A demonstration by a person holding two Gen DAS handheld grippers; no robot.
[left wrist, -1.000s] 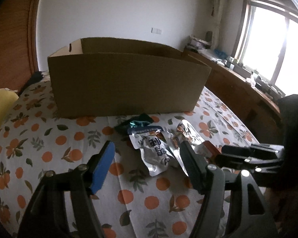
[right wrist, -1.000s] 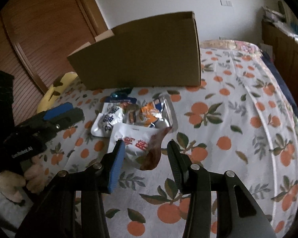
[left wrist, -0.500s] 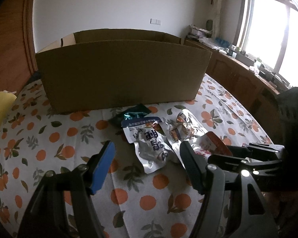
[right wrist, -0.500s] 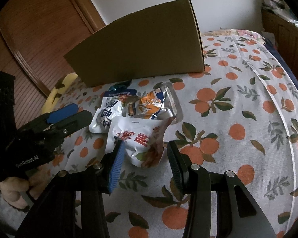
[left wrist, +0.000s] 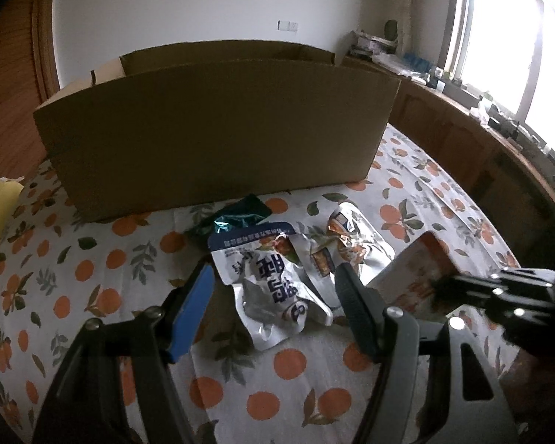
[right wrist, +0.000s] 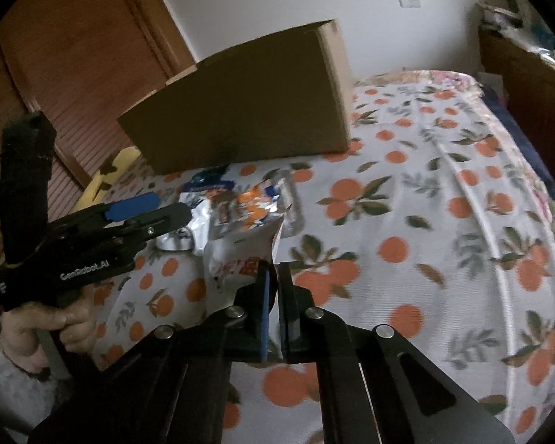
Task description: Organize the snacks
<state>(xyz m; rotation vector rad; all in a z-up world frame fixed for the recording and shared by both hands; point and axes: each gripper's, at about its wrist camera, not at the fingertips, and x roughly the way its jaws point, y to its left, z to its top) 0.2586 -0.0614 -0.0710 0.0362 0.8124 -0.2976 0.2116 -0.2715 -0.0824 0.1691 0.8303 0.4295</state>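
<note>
Bedroom setting, wooden wardrobe doors and a bright window around a bed (right wrist: 462,229) with an orange-and-leaf print sheet carrying everything. Cardboard box (left wrist: 218,125) is sitting toward the far edge of the bed, open top, plain brown corrugated walls, stiff and upright. Snack packets are lying in a loose cluster just in front of the box's near wall.

Right gripper (right wrist: 273,277) is clamping the lower edge of a white-and-red pouch (right wrist: 240,248), jaws nearly together on the thin film, the pouch is standing up off the sheet and looking crinkly and floppy. Left gripper (left wrist: 273,288) is hovering with jaws spread wide, holding nothing, framing a silver pouch with blue print (left wrist: 270,277) that is lying flat. Touching it on the right is a foil pouch with orange print (left wrist: 347,236); a small dark teal wrapper (left wrist: 233,214) is peeking out beside the box wall.

Step looks like carrying the gripped pouch to the box. Likely best: keep the pinch firm, the film looks slick and could slide out; lift clear over the box's near wall before releasing, since a limp pouch may catch the rim. The left gripper could take the silver pouch by an edge seam.
</note>
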